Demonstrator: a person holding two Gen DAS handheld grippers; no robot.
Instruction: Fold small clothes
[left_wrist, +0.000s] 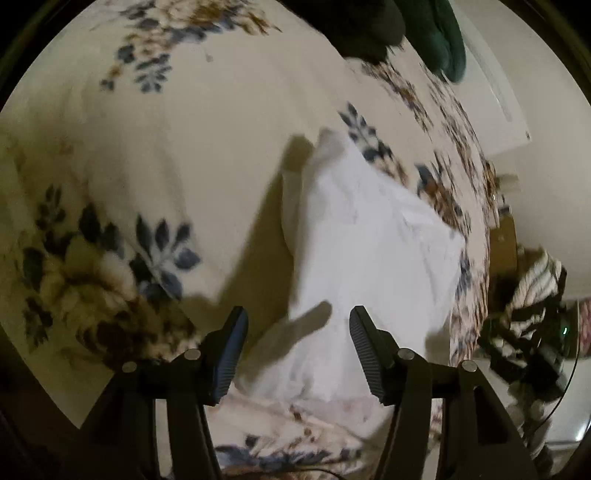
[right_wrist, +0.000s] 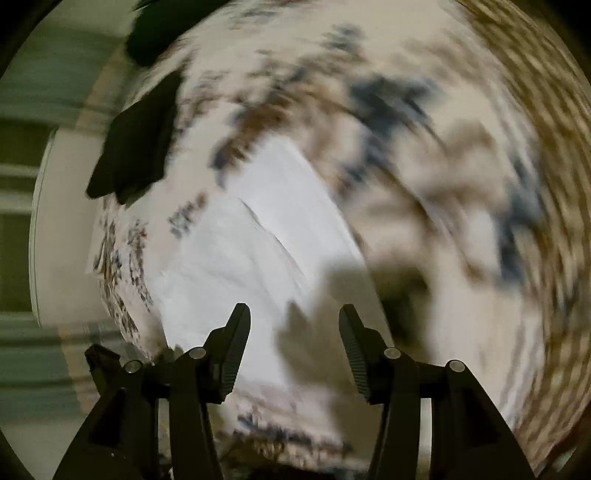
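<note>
A small white garment (left_wrist: 369, 243) lies folded over on a cream blanket with blue and brown flowers (left_wrist: 184, 155). In the left wrist view my left gripper (left_wrist: 298, 321) hangs above the garment's near end, open, with nothing between its fingers. The right wrist view is blurred by motion; the same white garment (right_wrist: 258, 236) shows there with a fold line across it. My right gripper (right_wrist: 294, 317) is above its near part, open and holding nothing. The grippers' shadows fall on the cloth.
A dark green garment (left_wrist: 443, 37) and a black one (left_wrist: 354, 26) lie at the blanket's far edge. A black garment (right_wrist: 136, 144) lies left of the white one. The bed's edge (left_wrist: 484, 258) drops off at the right, where a striped cloth (left_wrist: 535, 284) lies.
</note>
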